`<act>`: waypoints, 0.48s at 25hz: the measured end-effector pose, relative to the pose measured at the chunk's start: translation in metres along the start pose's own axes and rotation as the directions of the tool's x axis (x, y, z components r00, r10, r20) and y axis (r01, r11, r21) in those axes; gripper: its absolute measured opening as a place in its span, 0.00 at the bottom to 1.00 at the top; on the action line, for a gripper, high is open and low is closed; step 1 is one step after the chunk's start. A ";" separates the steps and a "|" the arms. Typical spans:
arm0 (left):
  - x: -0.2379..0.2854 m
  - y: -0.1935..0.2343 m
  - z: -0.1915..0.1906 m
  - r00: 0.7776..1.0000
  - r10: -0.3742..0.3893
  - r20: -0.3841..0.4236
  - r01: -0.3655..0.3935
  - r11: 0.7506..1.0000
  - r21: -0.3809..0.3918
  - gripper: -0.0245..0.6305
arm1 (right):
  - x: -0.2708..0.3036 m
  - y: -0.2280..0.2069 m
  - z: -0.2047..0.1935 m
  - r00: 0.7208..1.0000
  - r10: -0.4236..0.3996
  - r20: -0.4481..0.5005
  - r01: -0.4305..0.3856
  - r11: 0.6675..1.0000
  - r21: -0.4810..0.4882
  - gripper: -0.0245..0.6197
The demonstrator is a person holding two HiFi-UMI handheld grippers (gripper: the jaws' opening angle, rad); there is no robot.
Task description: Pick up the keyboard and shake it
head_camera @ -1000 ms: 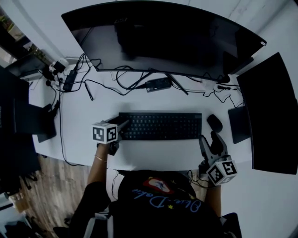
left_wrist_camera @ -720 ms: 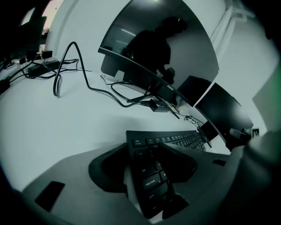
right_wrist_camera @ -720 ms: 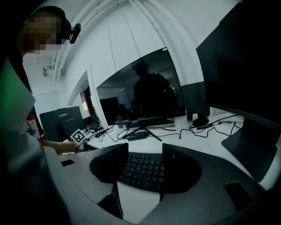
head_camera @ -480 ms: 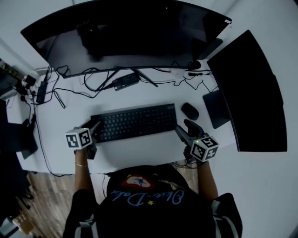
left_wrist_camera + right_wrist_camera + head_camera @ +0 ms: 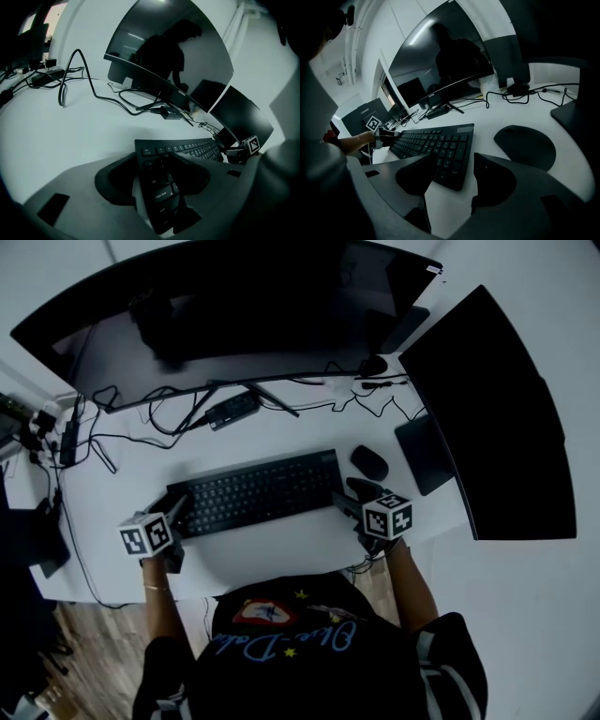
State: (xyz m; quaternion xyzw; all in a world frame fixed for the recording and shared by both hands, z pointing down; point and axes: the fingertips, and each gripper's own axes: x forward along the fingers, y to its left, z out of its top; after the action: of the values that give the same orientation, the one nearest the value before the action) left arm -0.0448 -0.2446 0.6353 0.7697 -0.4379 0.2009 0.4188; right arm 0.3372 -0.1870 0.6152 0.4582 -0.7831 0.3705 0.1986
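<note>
The black keyboard (image 5: pixel 253 491) lies flat on the white desk (image 5: pixel 281 545) in front of the curved monitor. My left gripper (image 5: pixel 174 510) sits at its left end. In the left gripper view the jaws (image 5: pixel 152 173) straddle that edge: one over the tab and caps lock keys, one beside it, with a sliver of desk between. These jaws have just closed a little. My right gripper (image 5: pixel 345 496) is open at the right end, and in its own view (image 5: pixel 455 168) the keyboard's (image 5: pixel 436 140) near corner lies between its spread jaws.
A black mouse (image 5: pixel 369 462) lies just right of the keyboard, close to my right gripper. The wide curved monitor (image 5: pixel 234 306) stands behind, and a second dark screen (image 5: pixel 487 409) at the right. Cables and a power brick (image 5: pixel 230 411) trail behind the keyboard.
My right gripper has come down from the desk's front edge to the keyboard's right end. The left gripper has stayed at the left end. The head camera has swung.
</note>
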 end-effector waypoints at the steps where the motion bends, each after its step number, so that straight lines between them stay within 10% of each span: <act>1: 0.000 0.000 -0.001 1.000 0.000 0.000 0.000 1.000 -0.002 0.35 | 0.002 0.000 -0.002 1.000 0.004 -0.011 -0.004 1.000 0.001 0.38; 12: 0.001 0.000 0.000 1.000 0.017 0.012 -0.017 1.000 -0.010 0.35 | 0.017 0.002 -0.008 0.988 0.108 -0.114 -0.101 0.992 0.069 0.39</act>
State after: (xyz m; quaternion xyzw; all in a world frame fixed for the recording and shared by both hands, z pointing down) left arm -0.0447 -0.2447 0.6362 0.7652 -0.4477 0.1979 0.4181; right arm 0.3265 -0.1904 0.6308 0.4000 -0.7809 0.4314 0.2101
